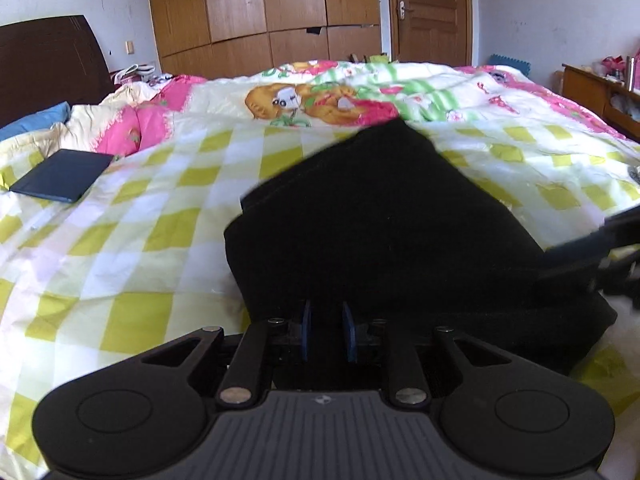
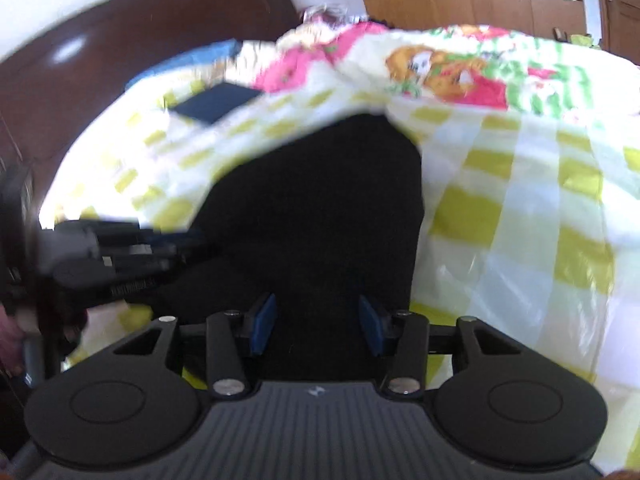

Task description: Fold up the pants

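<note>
Black pants [image 1: 380, 224] lie folded on the checkered bed cover and show in both views [image 2: 320, 208]. My left gripper [image 1: 327, 330] has its blue pads close together with black cloth between them, at the near edge of the pants. My right gripper [image 2: 316, 322] is open, its blue pads set wide over the near edge of the pants. The right gripper also shows in the left wrist view [image 1: 600, 248] at the pants' right side. The left gripper shows blurred in the right wrist view [image 2: 120, 256] at the pants' left side.
A yellow-and-white checkered cover [image 1: 140, 240] spreads over the bed, with a cartoon-print quilt [image 1: 320, 100] behind. A dark flat book [image 1: 60, 176] lies at the far left. A headboard [image 1: 48, 60], wooden wardrobe [image 1: 260, 12], door [image 1: 432, 12] and side table [image 1: 600, 92] stand around.
</note>
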A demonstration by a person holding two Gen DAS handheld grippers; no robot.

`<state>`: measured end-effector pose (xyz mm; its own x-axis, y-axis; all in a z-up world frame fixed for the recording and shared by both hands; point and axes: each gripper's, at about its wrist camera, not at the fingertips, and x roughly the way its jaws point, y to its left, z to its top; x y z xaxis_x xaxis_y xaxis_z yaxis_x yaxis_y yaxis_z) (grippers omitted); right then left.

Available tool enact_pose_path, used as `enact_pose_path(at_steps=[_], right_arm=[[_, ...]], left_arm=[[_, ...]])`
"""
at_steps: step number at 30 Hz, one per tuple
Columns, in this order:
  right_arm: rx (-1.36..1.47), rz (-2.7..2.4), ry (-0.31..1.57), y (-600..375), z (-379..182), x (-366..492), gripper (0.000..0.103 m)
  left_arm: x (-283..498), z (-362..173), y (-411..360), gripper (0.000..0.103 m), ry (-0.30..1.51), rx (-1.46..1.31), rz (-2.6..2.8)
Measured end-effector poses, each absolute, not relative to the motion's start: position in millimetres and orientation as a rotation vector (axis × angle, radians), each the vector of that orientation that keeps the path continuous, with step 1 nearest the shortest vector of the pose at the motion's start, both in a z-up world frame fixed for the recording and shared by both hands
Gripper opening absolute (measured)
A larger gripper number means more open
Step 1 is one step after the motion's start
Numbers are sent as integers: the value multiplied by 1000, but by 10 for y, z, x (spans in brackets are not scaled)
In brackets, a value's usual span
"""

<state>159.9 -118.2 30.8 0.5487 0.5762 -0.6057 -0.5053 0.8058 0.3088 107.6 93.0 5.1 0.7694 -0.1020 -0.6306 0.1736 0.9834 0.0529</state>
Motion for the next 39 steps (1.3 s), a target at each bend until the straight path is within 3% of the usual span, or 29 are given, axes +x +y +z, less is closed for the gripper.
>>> enact_pose_path(at_steps=[3, 6, 8, 9, 13, 16, 23, 26, 32, 34, 36, 39], right_arm=[[176, 589, 769, -1226, 199, 2131, 54], [298, 582, 915, -1157, -63, 2547, 55], [367, 616, 964, -1110, -200, 2570, 65], [355, 607, 951, -1095, -223, 2515, 65], [374, 603, 991, -1219, -241, 2275, 41], [382, 615, 1052, -1357, -266, 2056, 35], [228, 505, 853, -1340, 207, 2007, 37], [181, 483, 852, -1088, 170, 2210, 36], [147, 303, 924, -829, -160, 2789, 31], [9, 292, 907, -661, -119, 2774, 37], [-58, 289, 896, -597, -34, 2737, 37], [33, 306, 798, -794, 277, 2426, 35]], left_arm=[[1160, 106, 936, 37, 669, 148, -170], [1213, 105, 964, 37, 665, 172, -182], [1249, 97, 985, 37, 660, 198, -168], [1267, 72, 1003, 37, 667, 204, -172], [1274, -9, 1106, 36, 680, 136, -167], [1168, 6, 1088, 27, 698, 102, -182], [1107, 167, 1036, 27, 673, 89, -215], [1143, 278, 1083, 28, 624, 32, -213], [1275, -24, 1004, 28, 663, 64, -220], [1328, 5, 1063, 30, 674, 14, -223], [1336, 56, 1123, 33, 677, -12, -217], [1184, 146, 1264, 33, 670, -70, -181]])
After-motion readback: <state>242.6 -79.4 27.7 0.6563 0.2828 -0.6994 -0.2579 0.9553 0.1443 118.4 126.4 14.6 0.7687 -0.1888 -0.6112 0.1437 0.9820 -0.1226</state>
